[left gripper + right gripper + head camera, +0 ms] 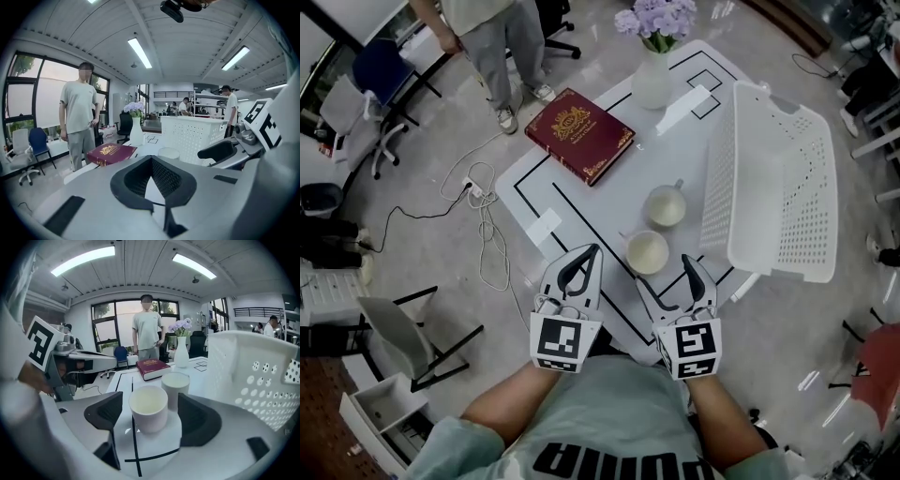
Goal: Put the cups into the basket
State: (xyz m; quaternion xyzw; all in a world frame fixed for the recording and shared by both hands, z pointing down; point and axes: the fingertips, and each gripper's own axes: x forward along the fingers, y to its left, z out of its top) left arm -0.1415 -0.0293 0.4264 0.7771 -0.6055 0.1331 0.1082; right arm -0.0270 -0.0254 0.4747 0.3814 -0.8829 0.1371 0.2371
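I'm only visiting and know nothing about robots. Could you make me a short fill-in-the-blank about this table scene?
1. The right gripper is open, with a ___ standing between its jaws.
2. The left gripper is shut and holds ___.
3. The nearer cup and the farther cup stand on the table, outside the white ___.
4. The vase holds purple ___.
Missing words: cup; nothing; basket; flowers.

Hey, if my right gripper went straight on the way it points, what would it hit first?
Most likely the nearer cup, standing right ahead of the right gripper, in line with its open jaws; the second cup sits just behind it.
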